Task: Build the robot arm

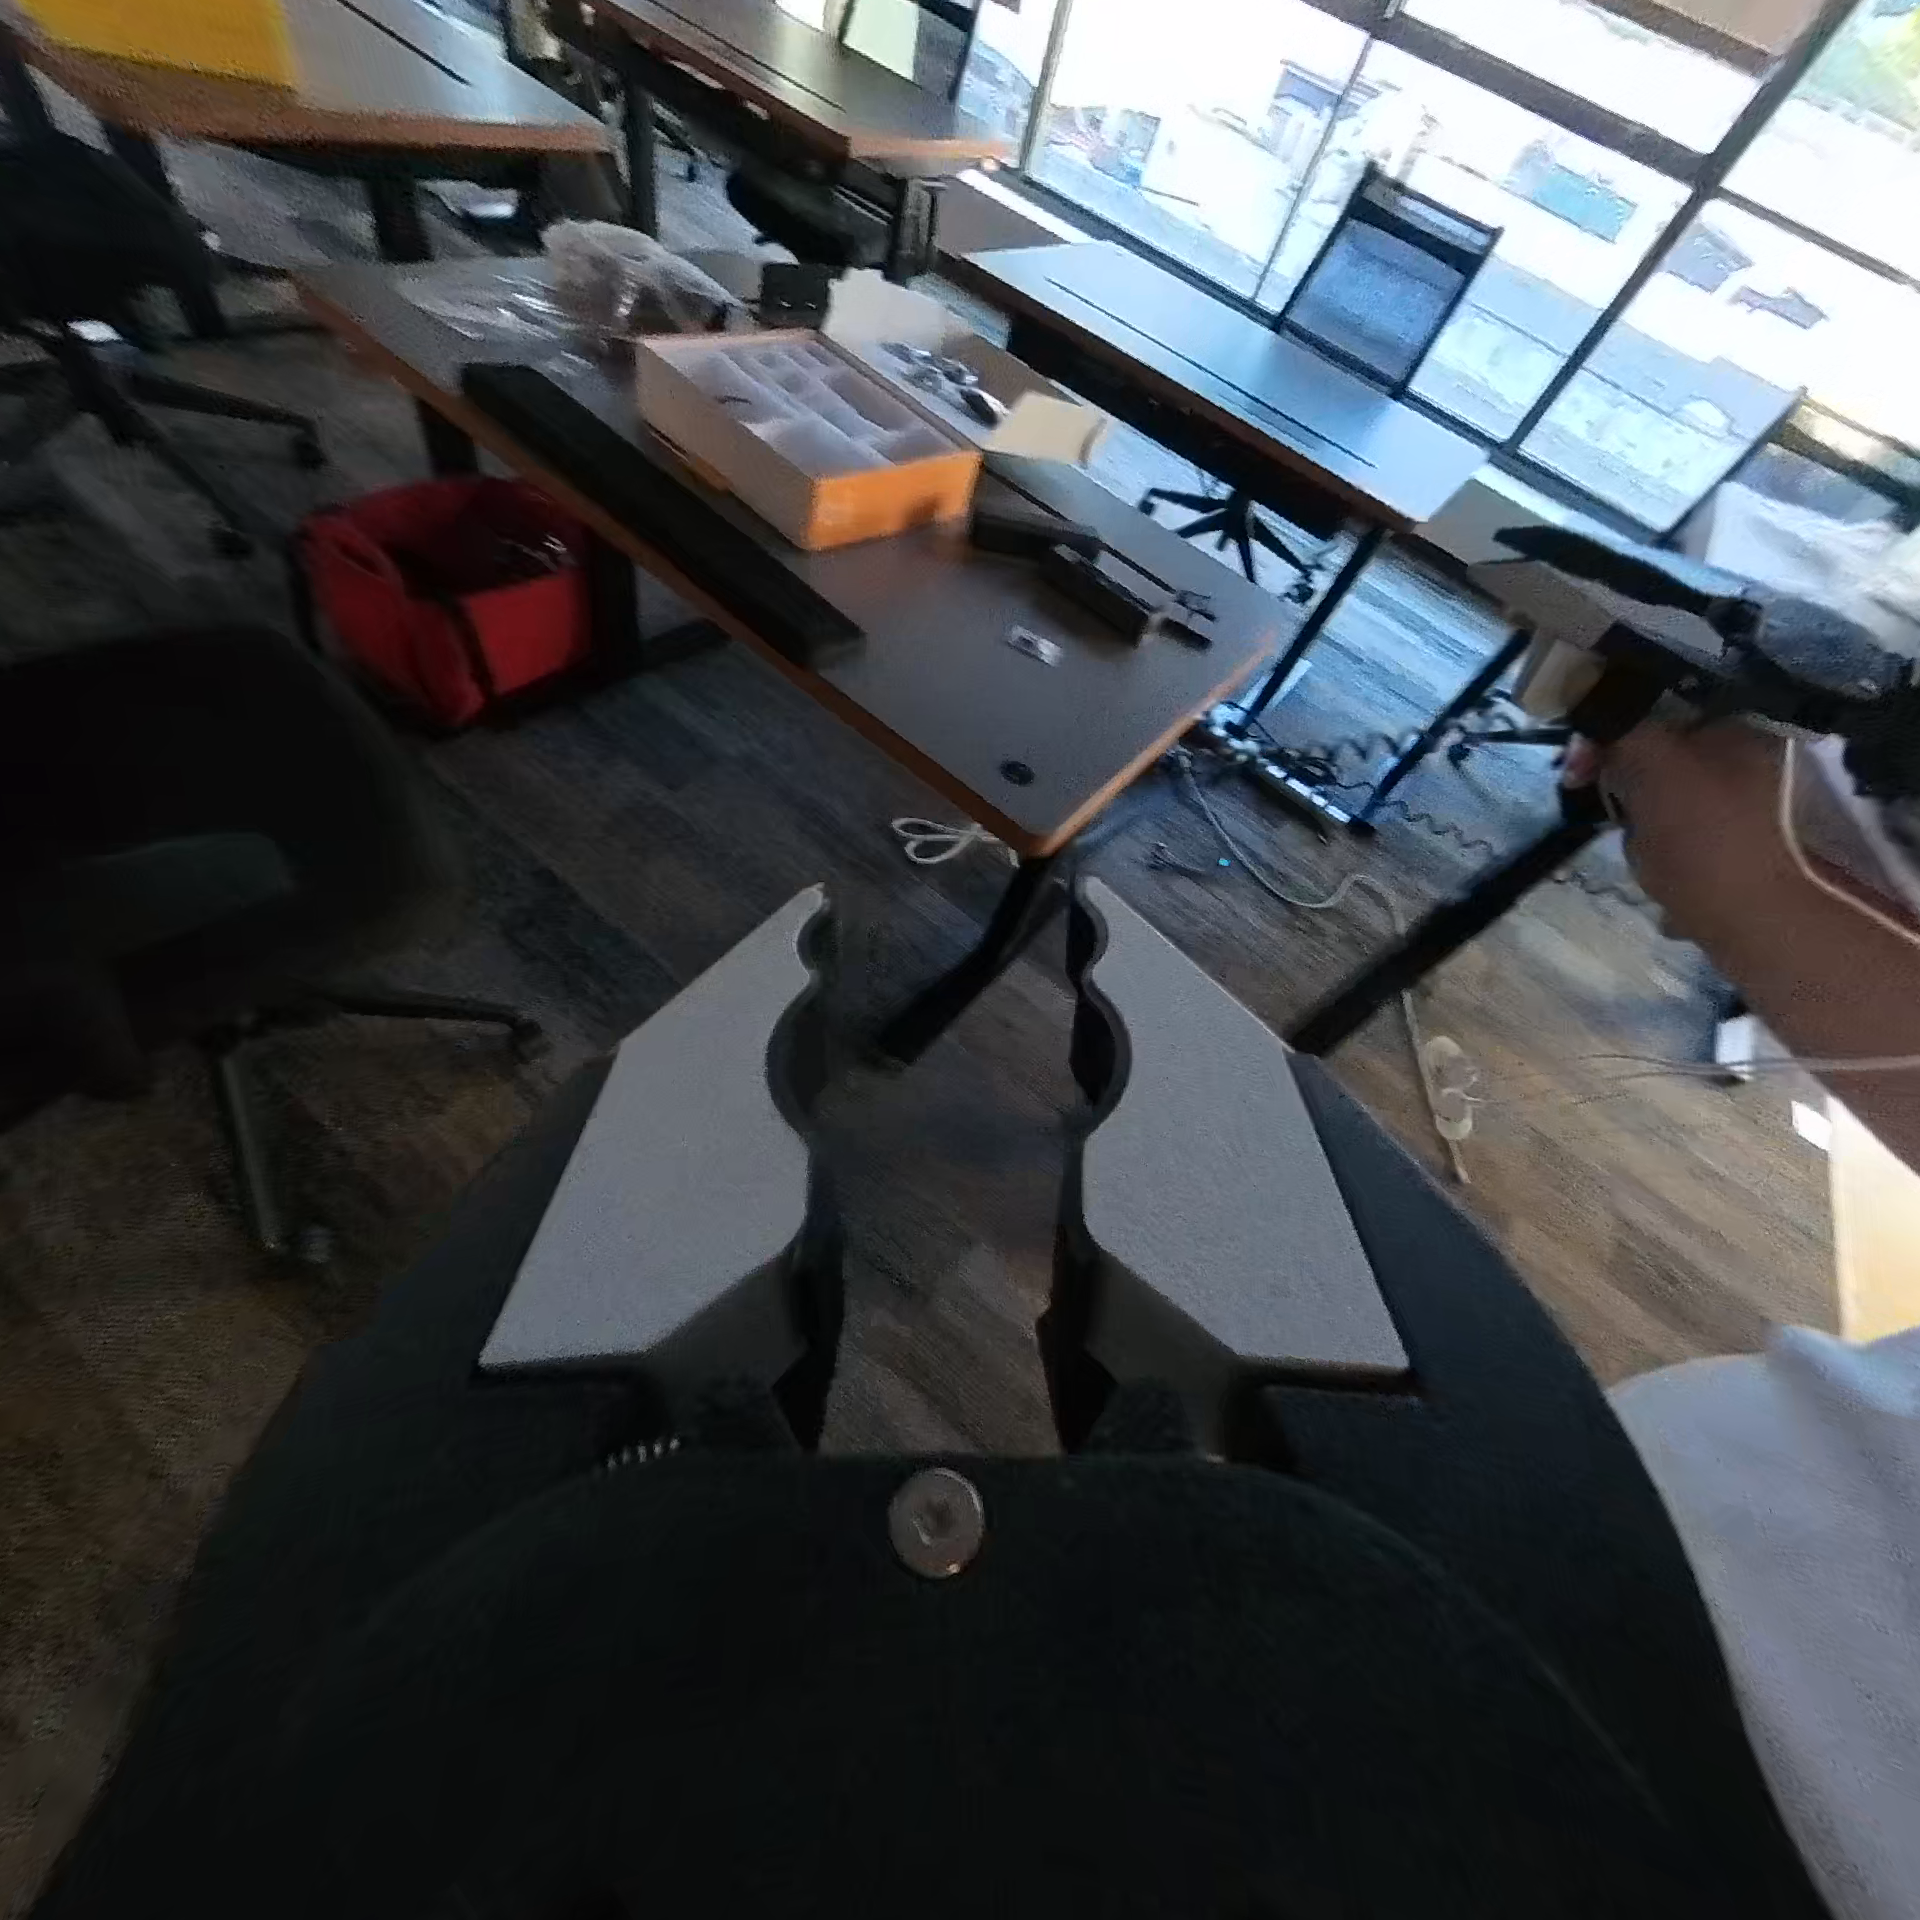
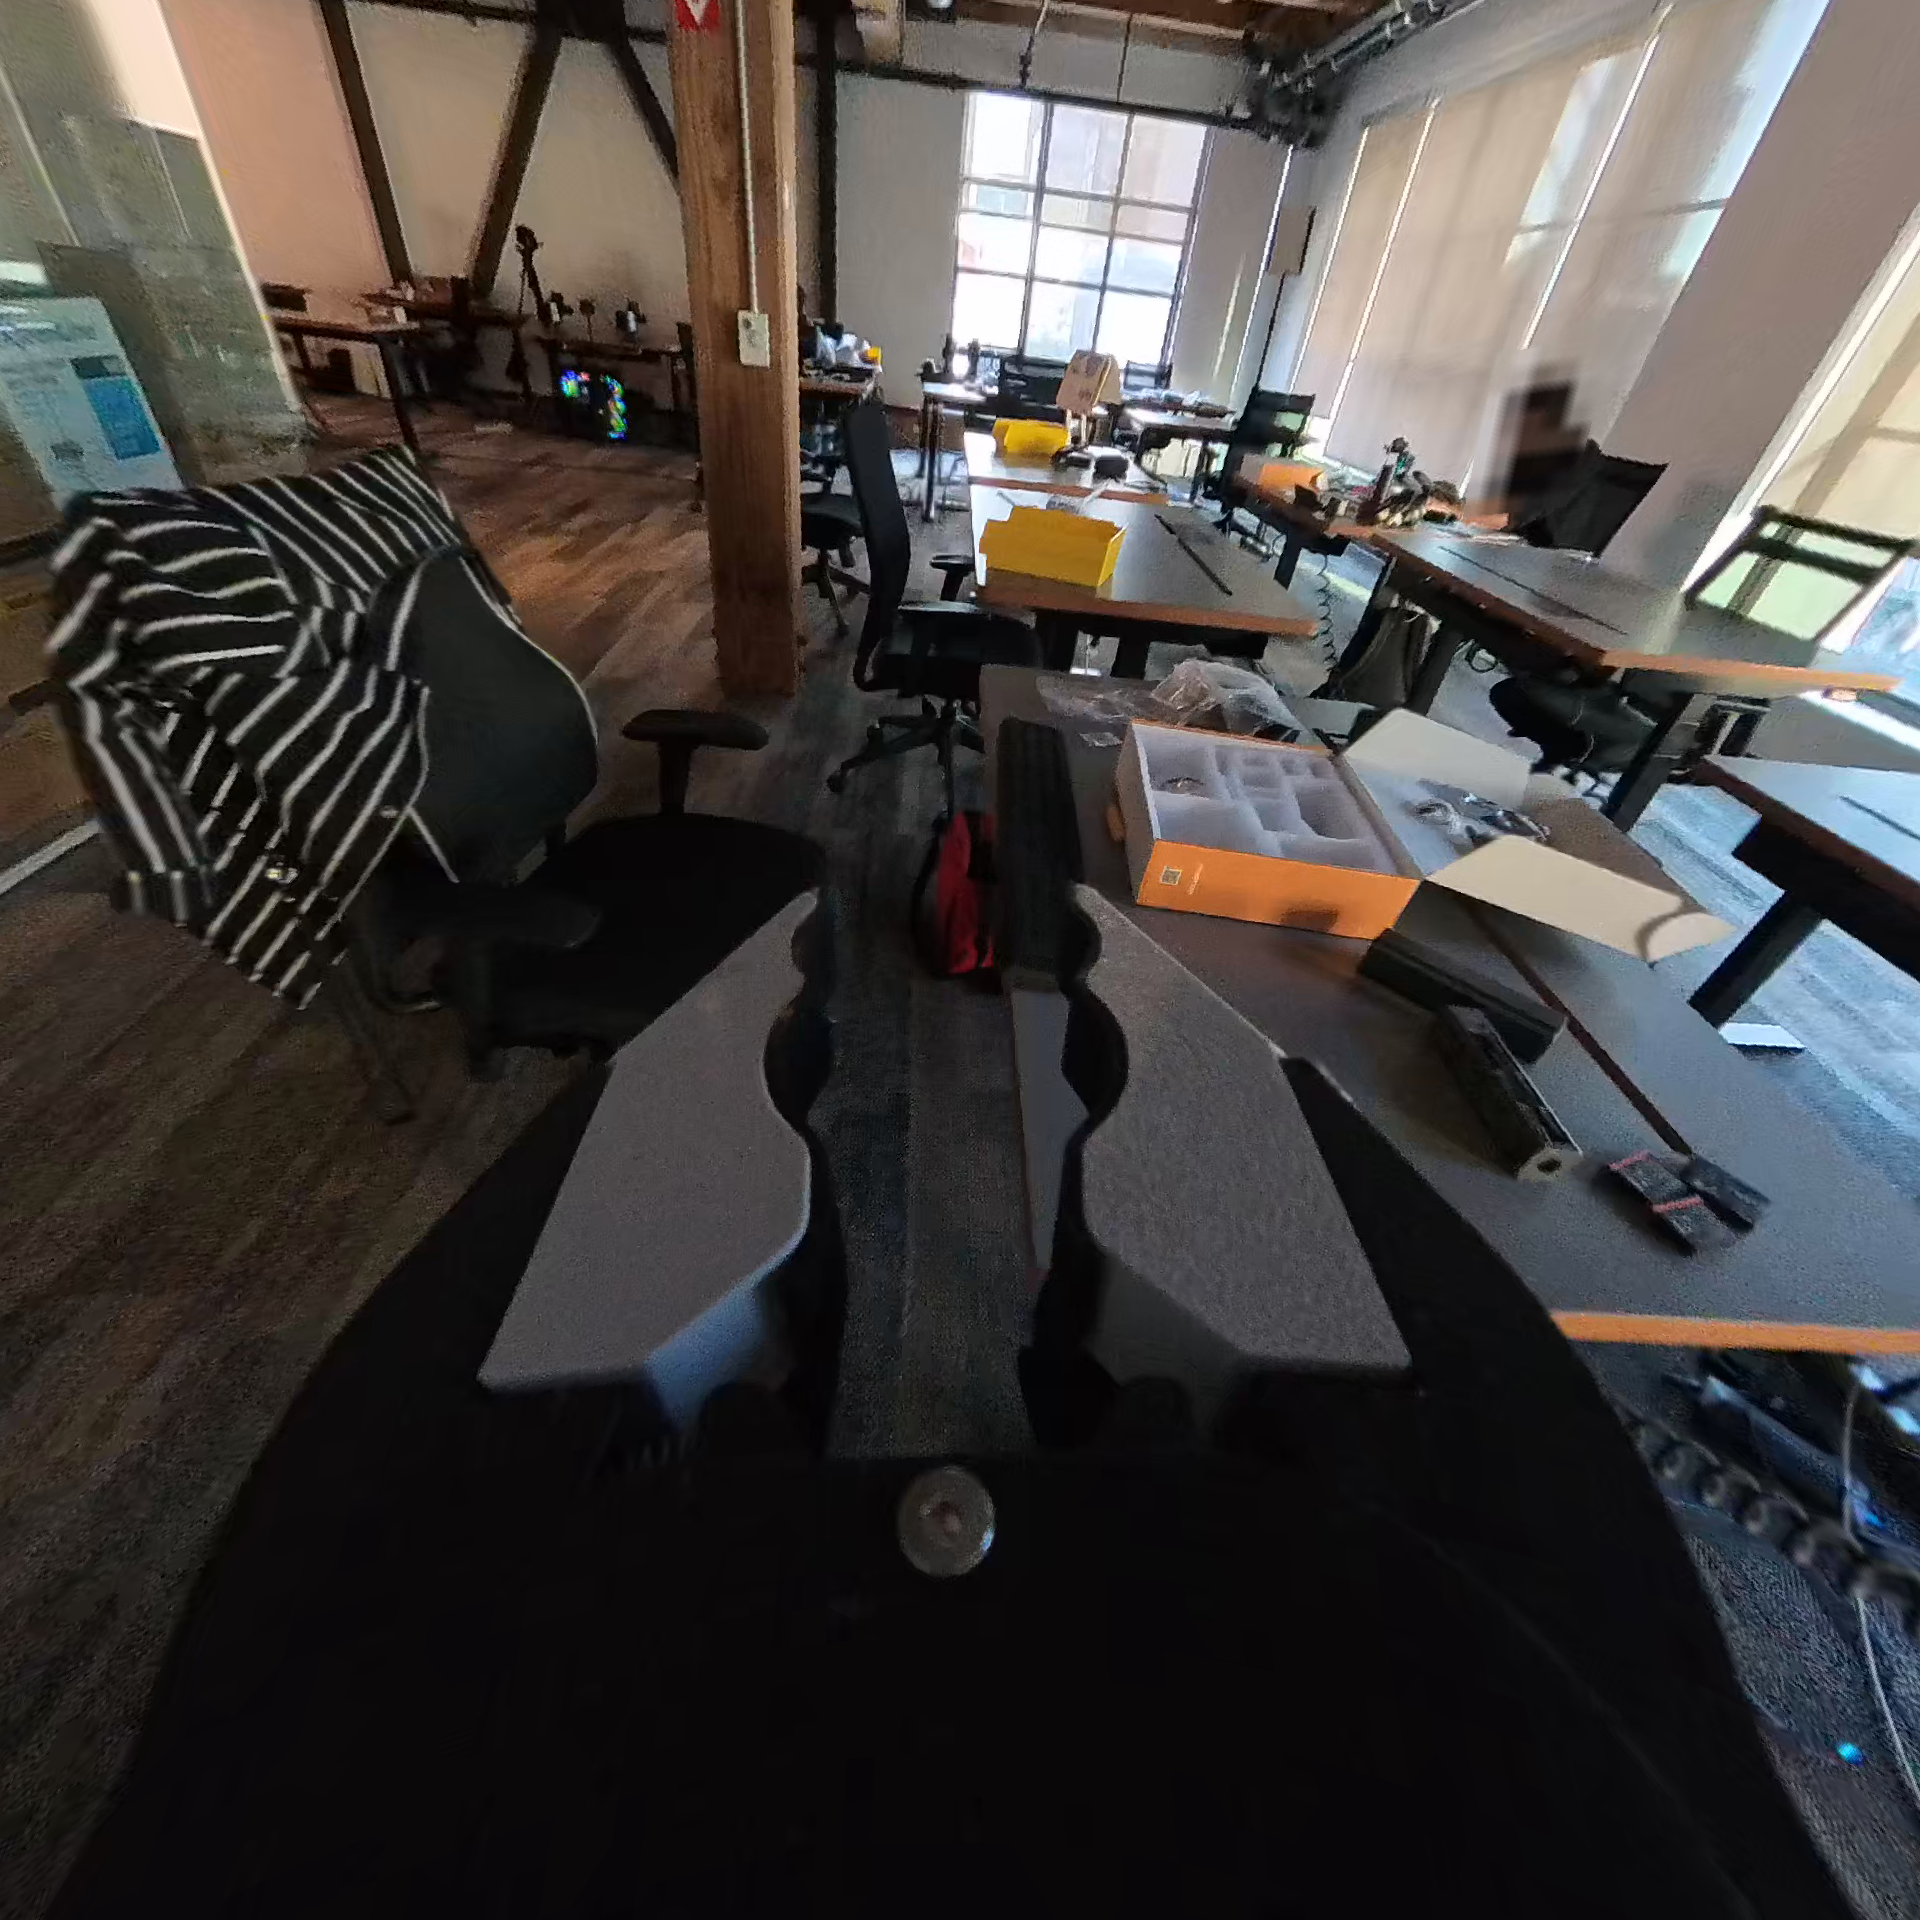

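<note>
Orange box (image 2: 1262,842), one, lies beyond two empty grippers (image 2: 940,935).

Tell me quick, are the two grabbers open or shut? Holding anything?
Left gripper: jaws open, holding nothing, up in the air.
Right gripper: jaws open, holding nothing.

orange box (image 2: 1262,831), red bag (image 1: 447,592), perhaps tools (image 2: 1496,1081)
</note>
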Demonstrator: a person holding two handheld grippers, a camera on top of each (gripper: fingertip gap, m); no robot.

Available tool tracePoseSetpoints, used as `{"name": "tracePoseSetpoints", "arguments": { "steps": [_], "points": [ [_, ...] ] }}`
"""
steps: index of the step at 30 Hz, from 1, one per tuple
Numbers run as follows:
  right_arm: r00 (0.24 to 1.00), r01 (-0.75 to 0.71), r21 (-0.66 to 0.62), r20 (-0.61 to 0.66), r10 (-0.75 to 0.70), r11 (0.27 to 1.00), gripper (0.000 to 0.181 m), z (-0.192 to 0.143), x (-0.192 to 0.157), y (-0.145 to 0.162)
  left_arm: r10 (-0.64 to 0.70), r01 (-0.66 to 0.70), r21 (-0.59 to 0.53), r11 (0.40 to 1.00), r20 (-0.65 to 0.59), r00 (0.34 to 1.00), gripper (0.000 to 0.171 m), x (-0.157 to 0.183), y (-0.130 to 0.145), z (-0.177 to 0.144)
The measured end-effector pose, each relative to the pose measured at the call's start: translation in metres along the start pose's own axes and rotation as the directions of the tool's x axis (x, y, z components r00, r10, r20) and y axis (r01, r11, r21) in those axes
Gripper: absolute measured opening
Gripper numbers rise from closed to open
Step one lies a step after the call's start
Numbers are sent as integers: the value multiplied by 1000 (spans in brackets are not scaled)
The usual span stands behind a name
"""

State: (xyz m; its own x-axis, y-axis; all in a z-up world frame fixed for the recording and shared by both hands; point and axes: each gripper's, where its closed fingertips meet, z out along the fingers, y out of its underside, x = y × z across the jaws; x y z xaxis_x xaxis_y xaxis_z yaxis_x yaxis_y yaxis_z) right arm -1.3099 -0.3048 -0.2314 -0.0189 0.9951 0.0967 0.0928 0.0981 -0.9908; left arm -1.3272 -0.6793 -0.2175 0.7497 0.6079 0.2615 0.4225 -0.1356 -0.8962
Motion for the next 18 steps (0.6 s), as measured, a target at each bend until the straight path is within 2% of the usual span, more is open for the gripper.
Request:
{"name": "tracePoseSetpoints", "arguments": {
  "steps": [4,8,10,12,15,18],
  "points": [
    [999,27,-51,-36,-28,998,36,94,31,13,55,-55,-11,998,47,997,41,-72,-32,51],
    [996,28,-151,-74,-40,988,22,166,58,31,120,-120,4,993,-64,991,35,-132,-81,132],
    [995,-22,-214,-98,1,976,21,194,70,39,166,-171,-25,985,-137,977,32,-156,-105,183],
    [993,-59,-220,-117,33,974,18,215,82,37,206,-224,-56,973,-222,953,29,-172,-127,239],
    [981,-79,-261,-194,28,962,18,239,111,44,234,-280,-83,956,-356,905,28,-183,-160,329],
    [967,-100,-281,-252,27,954,18,263,143,56,301,-387,-126,913,-431,851,30,-198,-176,431]
  ]
}}
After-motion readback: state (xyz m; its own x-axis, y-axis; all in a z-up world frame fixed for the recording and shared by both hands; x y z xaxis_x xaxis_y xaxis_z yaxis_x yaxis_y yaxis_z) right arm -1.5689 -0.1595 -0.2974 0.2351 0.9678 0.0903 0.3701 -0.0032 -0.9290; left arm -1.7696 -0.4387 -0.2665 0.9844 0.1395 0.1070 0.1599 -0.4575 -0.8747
